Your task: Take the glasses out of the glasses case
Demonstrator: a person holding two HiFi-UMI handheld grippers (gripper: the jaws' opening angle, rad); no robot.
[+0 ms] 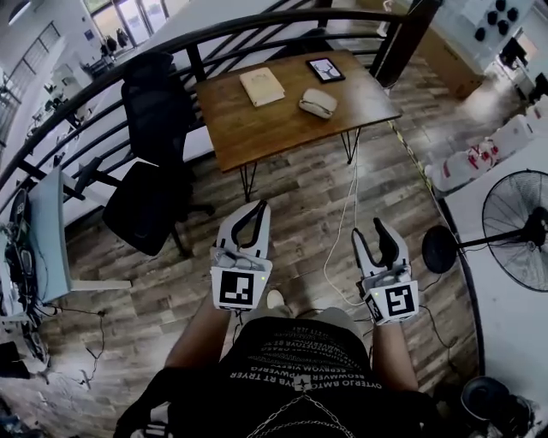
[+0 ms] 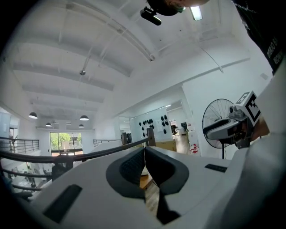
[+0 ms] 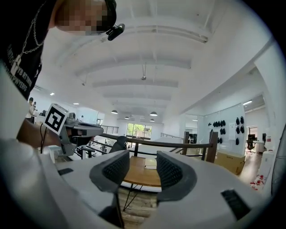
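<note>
The pale grey glasses case (image 1: 318, 103) lies closed on the far right part of the wooden table (image 1: 257, 128); no glasses show. Both grippers hang over the wooden floor, well short of the table and apart from the case. My left gripper (image 1: 255, 212) points toward the table with its pads pressed together and nothing between them (image 2: 145, 151). My right gripper (image 1: 383, 229) stands open, and the gap between its pads (image 3: 142, 165) holds nothing; through it I see the table (image 3: 143, 178). Each gripper shows at the edge of the other's view.
A tan book (image 1: 261, 85) and a dark tablet (image 1: 325, 69) also lie on the table. A black office chair (image 1: 154, 162) stands left of it, and a dark railing (image 1: 257, 26) curves behind. A standing fan (image 1: 518, 229) is at right. A white cable (image 1: 344, 231) runs across the floor.
</note>
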